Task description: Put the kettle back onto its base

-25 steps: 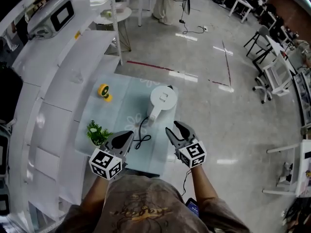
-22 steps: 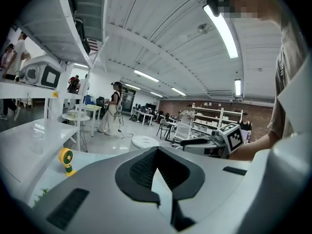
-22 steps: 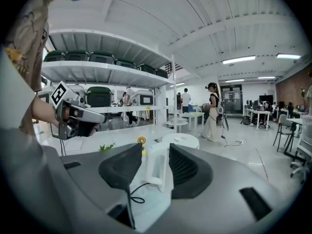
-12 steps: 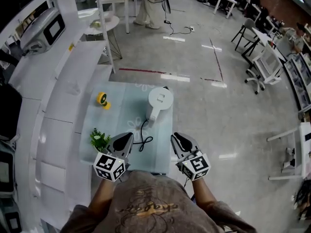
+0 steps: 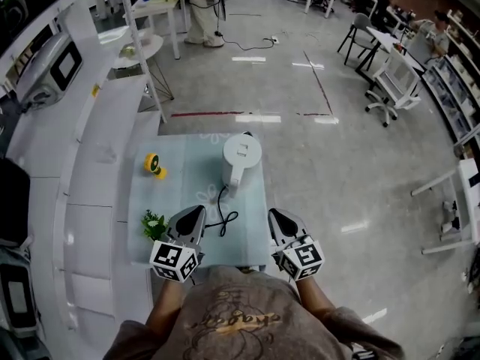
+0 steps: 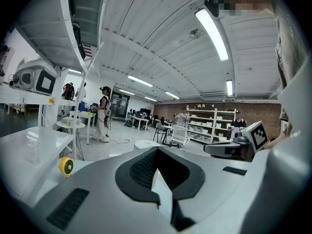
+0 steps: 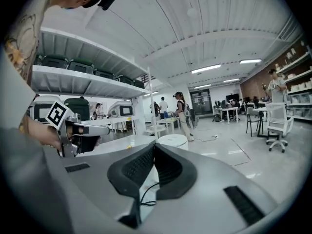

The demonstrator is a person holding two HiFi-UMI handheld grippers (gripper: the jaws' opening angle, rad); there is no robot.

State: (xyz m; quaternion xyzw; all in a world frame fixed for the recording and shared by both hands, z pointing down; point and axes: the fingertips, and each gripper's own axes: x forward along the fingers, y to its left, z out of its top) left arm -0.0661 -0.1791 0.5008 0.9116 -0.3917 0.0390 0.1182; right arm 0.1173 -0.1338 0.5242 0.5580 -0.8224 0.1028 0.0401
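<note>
The white kettle [image 5: 241, 156] stands on the pale blue table [image 5: 180, 186], towards its far right, handle pointing at me. A black cord [image 5: 223, 216] loops from under it; its base is hidden from me. The kettle's lid shows just past the jaw tips in the left gripper view [image 6: 146, 144] and in the right gripper view [image 7: 170, 141]. My left gripper [image 5: 187, 222] hovers over the near edge, jaws together and empty. My right gripper [image 5: 283, 223] hangs off the table's near right corner, shut on nothing. Both are well short of the kettle.
A yellow roll [image 5: 153, 163] lies at the table's far left and a small green plant [image 5: 154, 223] at the near left, close to my left gripper. White shelving [image 5: 90, 126] runs along the left. A person [image 5: 199, 6] stands far behind; office chairs [image 5: 390, 81] are at the right.
The right gripper's jaws were spread a second ago and have closed with nothing in them. Both grippers have drawn back towards the near table edge. The kettle has not moved.
</note>
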